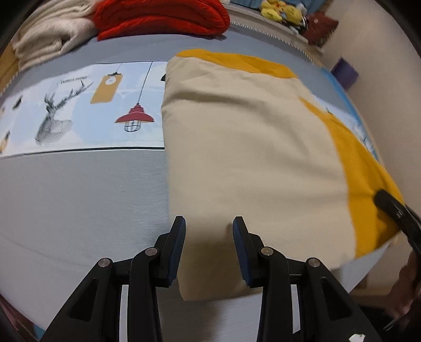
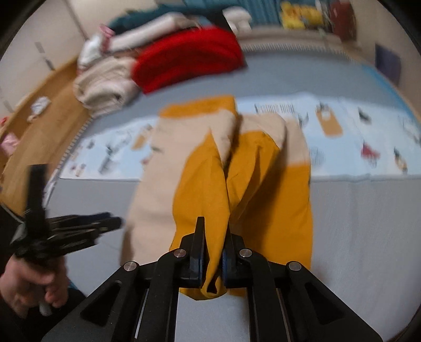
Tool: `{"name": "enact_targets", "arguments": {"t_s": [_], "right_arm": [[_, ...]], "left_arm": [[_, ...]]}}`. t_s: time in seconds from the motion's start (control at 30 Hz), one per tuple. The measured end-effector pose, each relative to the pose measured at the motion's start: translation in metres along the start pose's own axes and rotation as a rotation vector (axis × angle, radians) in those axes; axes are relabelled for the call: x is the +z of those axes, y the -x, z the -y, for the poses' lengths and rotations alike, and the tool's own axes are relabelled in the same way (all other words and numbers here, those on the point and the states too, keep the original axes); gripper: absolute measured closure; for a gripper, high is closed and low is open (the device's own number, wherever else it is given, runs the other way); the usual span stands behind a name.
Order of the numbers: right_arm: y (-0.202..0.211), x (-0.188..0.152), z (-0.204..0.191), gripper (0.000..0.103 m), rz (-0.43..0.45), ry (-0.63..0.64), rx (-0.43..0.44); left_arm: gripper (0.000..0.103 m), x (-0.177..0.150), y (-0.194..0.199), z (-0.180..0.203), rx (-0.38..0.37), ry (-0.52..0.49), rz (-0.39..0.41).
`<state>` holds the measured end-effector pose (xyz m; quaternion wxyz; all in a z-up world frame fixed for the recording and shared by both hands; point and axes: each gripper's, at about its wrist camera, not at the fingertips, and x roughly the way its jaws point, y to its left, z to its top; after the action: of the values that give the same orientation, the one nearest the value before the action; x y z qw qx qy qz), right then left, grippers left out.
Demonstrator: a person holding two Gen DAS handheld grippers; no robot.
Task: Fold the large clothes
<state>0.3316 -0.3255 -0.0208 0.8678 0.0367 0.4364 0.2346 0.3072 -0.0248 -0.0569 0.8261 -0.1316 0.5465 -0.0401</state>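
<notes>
A large beige and mustard-yellow garment (image 1: 250, 144) lies spread on the grey bed (image 1: 79, 197). My left gripper (image 1: 209, 231) hovers over its near beige corner, fingers apart, with the cloth lying flat between them and no pad pressing on it. In the right wrist view my right gripper (image 2: 214, 236) is shut on a bunched fold of the yellow cloth (image 2: 200, 184), which is pulled up toward the camera. The beige part (image 2: 147, 197) stays flat on the left. The left gripper (image 2: 115, 223), blurred and held by a hand (image 2: 31, 289), sits at that beige edge. The right gripper (image 1: 394, 207) shows at the yellow edge.
A folded red knit (image 1: 163, 18) and a cream blanket (image 1: 52, 34) are stacked at the bed's far side. A printed band with lamps and a deer (image 1: 79, 110) crosses the sheet. Wooden floor (image 2: 39, 105) lies left of the bed, a wall (image 1: 381, 79) on the right.
</notes>
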Motion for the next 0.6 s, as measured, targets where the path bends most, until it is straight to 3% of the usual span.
{"name": "enact_targets", "arguments": {"t_s": [0.1,0.17,0.27,0.37,0.43,0.53,0.6], "right_arm": [[0.030,-0.005,-0.001,0.094,0.111,0.074,-0.082],[0.038,-0.011,0.016,0.094,0.124,0.042,-0.140],[0.018,-0.023,0.058,0.094,0.007,-0.060,-0.195],[-0.021,-0.044,0.093,0.093,-0.162,-0.117,-0.237],[-0.035,-0.051,0.101,0.093,-0.201,-0.112,-0.232],[-0.049,-0.056,0.100,0.093,-0.241,-0.084,-0.233],[-0.058,-0.057,0.098,0.093,-0.257,-0.067,-0.241]], "left_arm": [[0.069,0.005,-0.002,0.004,-0.040,0.027,0.007],[0.069,0.006,-0.005,0.011,-0.067,0.027,0.000],[0.065,0.004,-0.026,0.024,-0.069,-0.015,-0.077],[0.058,-0.011,-0.056,0.034,0.007,-0.087,-0.205],[0.058,-0.015,-0.060,0.034,0.029,-0.095,-0.217],[0.063,-0.016,-0.052,0.033,-0.005,-0.099,-0.198],[0.060,-0.024,-0.066,0.034,0.036,-0.146,-0.241]]}}
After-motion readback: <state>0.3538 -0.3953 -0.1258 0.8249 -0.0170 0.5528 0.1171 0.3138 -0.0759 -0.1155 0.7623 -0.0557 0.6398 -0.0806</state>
